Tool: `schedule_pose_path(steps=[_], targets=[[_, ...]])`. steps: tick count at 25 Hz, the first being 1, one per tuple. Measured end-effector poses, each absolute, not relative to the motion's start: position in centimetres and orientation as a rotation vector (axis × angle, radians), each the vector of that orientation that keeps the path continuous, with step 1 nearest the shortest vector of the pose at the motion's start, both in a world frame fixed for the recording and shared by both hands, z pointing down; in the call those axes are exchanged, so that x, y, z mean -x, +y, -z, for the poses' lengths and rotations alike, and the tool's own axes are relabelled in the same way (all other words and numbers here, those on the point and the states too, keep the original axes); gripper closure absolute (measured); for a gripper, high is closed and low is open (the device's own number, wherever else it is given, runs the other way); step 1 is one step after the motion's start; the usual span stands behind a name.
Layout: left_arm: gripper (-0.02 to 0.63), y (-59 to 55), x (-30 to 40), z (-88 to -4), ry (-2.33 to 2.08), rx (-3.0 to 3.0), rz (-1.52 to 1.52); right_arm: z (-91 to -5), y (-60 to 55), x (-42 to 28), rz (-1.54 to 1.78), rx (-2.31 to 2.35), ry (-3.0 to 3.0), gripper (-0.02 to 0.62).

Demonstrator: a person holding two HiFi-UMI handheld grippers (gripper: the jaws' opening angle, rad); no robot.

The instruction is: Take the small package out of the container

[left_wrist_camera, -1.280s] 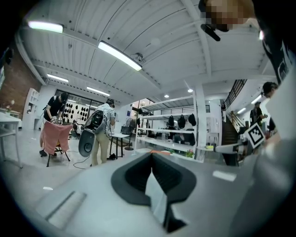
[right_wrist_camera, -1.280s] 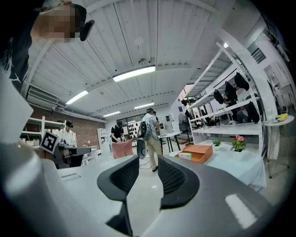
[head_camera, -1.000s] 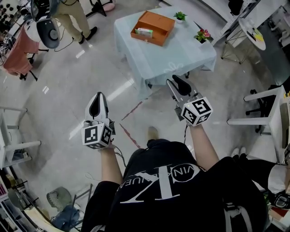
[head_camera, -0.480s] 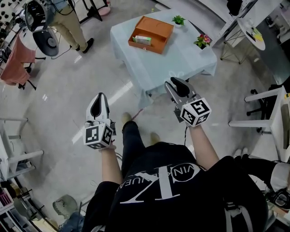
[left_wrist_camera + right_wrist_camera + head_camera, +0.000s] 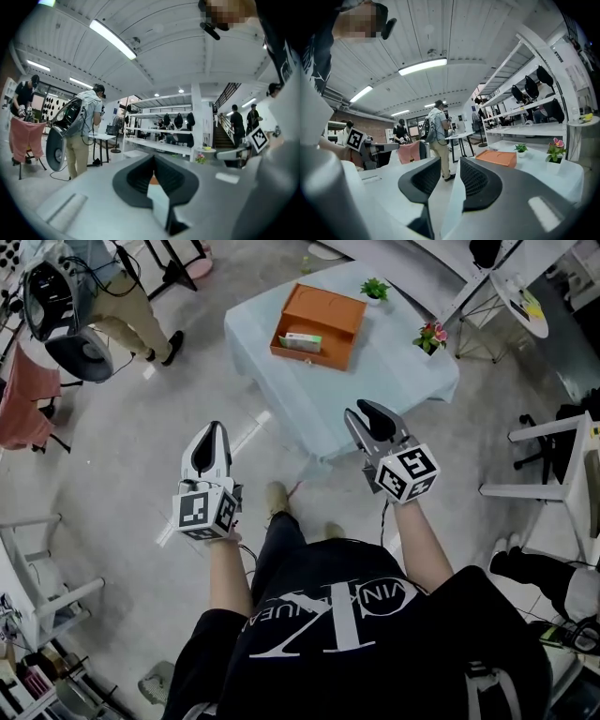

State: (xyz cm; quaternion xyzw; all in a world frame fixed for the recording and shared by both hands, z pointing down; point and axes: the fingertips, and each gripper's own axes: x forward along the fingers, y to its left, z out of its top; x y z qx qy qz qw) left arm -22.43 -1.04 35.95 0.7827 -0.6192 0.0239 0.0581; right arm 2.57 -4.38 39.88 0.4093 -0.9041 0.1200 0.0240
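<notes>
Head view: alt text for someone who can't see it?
A person holds both grippers out, short of a cloth-covered table: left gripper shut, right gripper open and empty. An orange container on the table holds a small package.

A glossy pale grey floor (image 5: 141, 456) mirrors the overhead lights. A square surface (image 5: 394, 381) draped in light blue cloth stands mid-room, with white-framed furniture (image 5: 544, 430) to its right. White shelving (image 5: 534, 129) lines one wall beneath a panelled white ceiling (image 5: 454, 37) with long strip lights (image 5: 423, 66).
</notes>
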Motion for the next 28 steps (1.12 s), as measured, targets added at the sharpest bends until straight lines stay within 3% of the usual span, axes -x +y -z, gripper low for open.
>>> schedule_pose_path(steps=[11,28], targets=[[0.606,-11.1,25.4,-37.7,-1.710,-2.452,-0.122,-41.3,-11.2,0.8,-0.413,-1.382,-2.695,0.471],[0.606,-20.6,24.2,-40.6,-1.457,-2.557,-0.149,-43.2,-16.8,1.7,-0.395,-1.497,-2.539,0.462]])
